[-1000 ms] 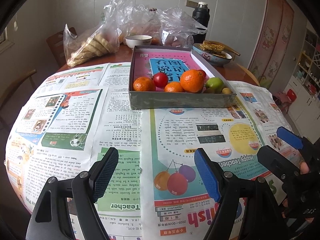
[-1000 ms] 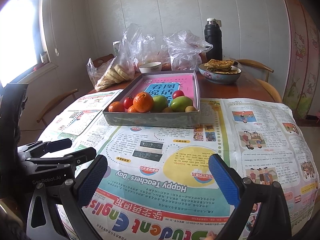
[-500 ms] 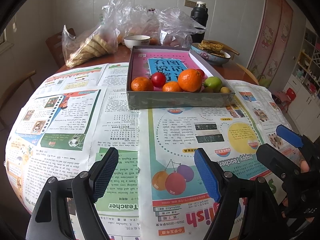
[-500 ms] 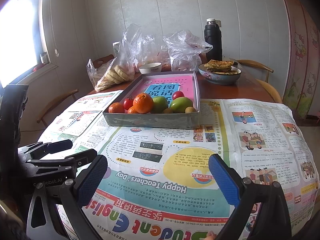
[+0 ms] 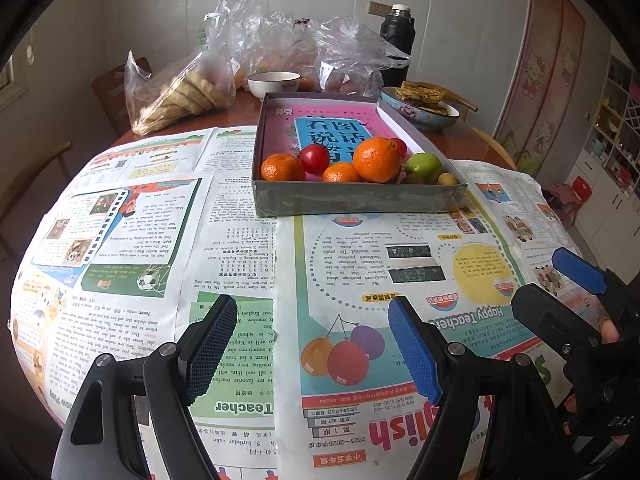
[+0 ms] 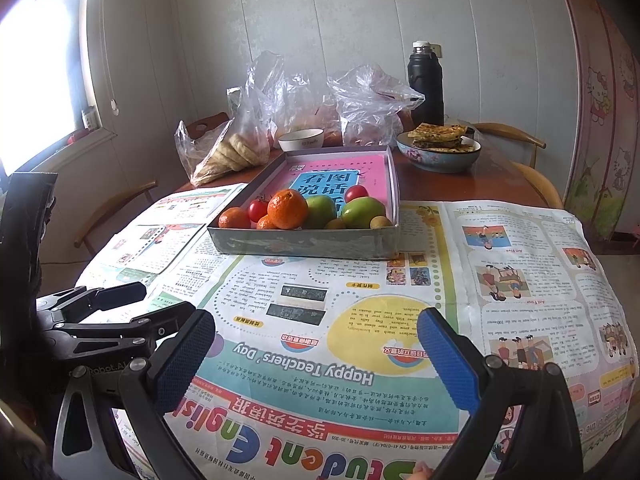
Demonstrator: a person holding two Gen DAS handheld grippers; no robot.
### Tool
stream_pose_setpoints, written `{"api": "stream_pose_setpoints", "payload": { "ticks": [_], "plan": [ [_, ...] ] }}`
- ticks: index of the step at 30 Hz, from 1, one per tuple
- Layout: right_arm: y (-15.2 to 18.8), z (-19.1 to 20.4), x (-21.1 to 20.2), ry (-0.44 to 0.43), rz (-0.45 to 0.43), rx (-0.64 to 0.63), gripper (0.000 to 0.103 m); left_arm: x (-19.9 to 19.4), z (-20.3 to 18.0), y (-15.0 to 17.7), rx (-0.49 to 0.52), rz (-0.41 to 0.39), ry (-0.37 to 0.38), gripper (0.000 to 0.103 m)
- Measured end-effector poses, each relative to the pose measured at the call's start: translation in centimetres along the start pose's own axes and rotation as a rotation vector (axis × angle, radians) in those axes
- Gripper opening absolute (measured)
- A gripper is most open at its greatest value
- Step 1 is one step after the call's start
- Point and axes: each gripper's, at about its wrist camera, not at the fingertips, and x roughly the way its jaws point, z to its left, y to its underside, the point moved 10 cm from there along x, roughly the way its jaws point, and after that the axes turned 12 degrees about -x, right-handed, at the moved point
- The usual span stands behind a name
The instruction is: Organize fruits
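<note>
Both the left hand-held gripper (image 5: 308,352) and right hand-held gripper (image 6: 320,364) gape wide, empty (blue pads touching nothing), above the newspaper-covered tabletop (image 5: 240,248).

Change record, left wrist view: shallow box (image 5: 360,200) of fruit now sits slightly higher and further left in frame than one second ago; left gripper (image 5: 312,352) has therefore shifted a little relative to the newspaper-covered table (image 5: 240,240). Right wrist view: near-identical framing.
</note>
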Motion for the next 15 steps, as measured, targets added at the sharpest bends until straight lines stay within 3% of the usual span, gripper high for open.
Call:
{"api": "stream_pose_setpoints", "payload": {
  "ticks": [15],
  "plan": [
    [0.14,0.02,-0.26,0.01,-0.004,0.007,0.102,-0.2,0.31,-0.04,-0.01,-0.004,-0.005,0.079]
  ]
}}
